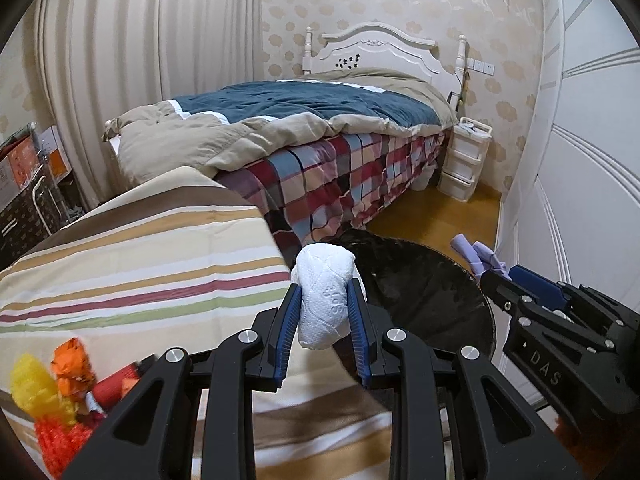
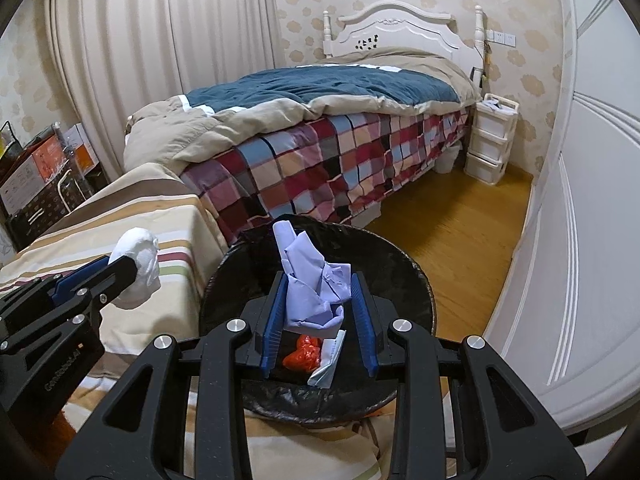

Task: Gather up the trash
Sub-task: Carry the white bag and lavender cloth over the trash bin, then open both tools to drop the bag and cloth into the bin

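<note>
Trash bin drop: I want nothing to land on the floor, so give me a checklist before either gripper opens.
1. Right gripper shut on purple paper: ok.
2. Purple paper above the bin opening: ok.
3. Left gripper shut on white tissue: ok.
4. Tissue above the bin: not ok, it hangs at the rim by the striped cloth.
5. Liner covering the rim: ok.
6. Room in the bin: ok, only red scrap and paper inside.
</note>
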Demonstrator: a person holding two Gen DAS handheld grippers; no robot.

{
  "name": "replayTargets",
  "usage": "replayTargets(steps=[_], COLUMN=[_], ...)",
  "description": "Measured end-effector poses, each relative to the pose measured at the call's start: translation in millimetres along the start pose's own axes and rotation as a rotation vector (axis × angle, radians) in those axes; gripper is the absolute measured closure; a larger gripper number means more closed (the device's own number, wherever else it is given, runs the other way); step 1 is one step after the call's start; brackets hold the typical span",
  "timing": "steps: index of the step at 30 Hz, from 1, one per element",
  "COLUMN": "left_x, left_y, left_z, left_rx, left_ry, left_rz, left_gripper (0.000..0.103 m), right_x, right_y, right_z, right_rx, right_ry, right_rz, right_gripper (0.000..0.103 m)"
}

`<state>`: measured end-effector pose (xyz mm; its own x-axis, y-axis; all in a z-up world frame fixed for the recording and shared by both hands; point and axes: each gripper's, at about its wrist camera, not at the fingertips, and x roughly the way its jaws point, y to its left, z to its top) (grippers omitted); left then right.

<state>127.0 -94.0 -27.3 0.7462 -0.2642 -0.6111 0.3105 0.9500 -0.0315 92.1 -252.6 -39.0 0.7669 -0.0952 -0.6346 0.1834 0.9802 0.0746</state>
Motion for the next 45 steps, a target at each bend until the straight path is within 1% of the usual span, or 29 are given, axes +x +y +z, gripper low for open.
replayTargets(steps=[9,21,24,26,27,28,29,31,33,34,37,40,45], left_x=[24,38,41,42,42,41,40,38,37,35,30,23,6], left_y=[-12,-18,-20,-21,-21,-22,-22,-22,-21,-20,-18,-16,-12], left_z=[8,13,11,10,10,10,9,10,10,11,13,14,11], left_rx=[0.014,0.022,0.024,0.027,0.028,0.031,0.033,0.035,0.029,0.025,0.020,0.016,0.008], left_ry=[0.025,0.045,0.053,0.055,0.053,0.047,0.043,0.032,0.026,0.024,0.016,0.010,-0.001], left_rz=[0.009,0.017,0.020,0.023,0.025,0.027,0.030,0.040,0.049,0.058,0.079,0.079,0.076], left_gripper=[0.076,0.075,0.069,0.061,0.052,0.046,0.044,0.033,0.030,0.028,0.025,0.024,0.023], right_x=[19,31,31,30,30,29,28,26,24,23,18,11,-3], right_y=[-10,-15,-17,-18,-20,-20,-21,-22,-24,-24,-25,-25,-21], right_z=[2,5,4,3,4,3,3,3,3,3,5,6,5], right_rx=[0.017,0.030,0.037,0.042,0.044,0.045,0.047,0.045,0.047,0.050,0.056,0.059,0.047], right_ry=[0.016,0.029,0.031,0.031,0.031,0.029,0.023,0.019,0.014,0.011,0.003,-0.004,-0.017], right_rz=[-0.010,-0.020,-0.020,-0.024,-0.027,-0.030,-0.036,-0.045,-0.053,-0.056,-0.065,-0.066,-0.071], right_gripper=[0.072,0.071,0.070,0.068,0.065,0.059,0.058,0.057,0.051,0.046,0.042,0.034,0.030])
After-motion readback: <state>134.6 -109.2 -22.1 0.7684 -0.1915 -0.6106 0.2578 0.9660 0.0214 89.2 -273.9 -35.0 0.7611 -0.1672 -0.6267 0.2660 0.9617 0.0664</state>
